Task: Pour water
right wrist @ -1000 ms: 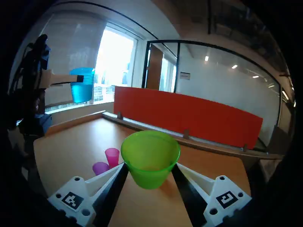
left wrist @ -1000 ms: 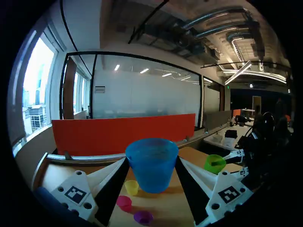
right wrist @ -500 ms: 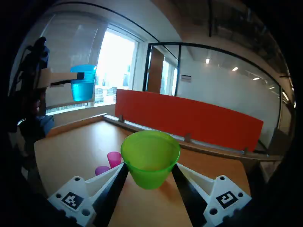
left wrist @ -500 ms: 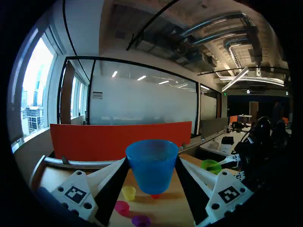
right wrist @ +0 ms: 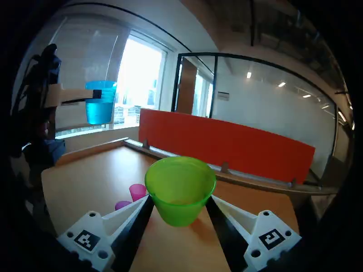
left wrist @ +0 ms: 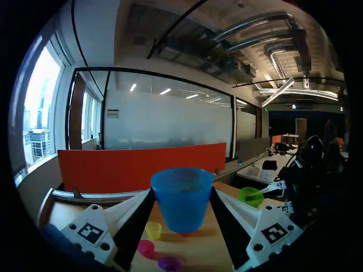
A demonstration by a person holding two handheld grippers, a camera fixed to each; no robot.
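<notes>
Two cups pinched firm, blue cup (left wrist: 181, 208) in left gripper (left wrist: 182, 194) jaws far left, green cup (right wrist: 180, 188) in right gripper (right wrist: 180, 201) jaws, both upright over desk (right wrist: 90, 177), nudged higher than a second ago, well apart, so pour not yet started.

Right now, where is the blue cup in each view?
Left gripper view: blue cup low centre, clamped in the left hand-held gripper.
Right gripper view: blue cup upper left, against the bright window.
Shared landmark: the red divider behind the desk.
</notes>
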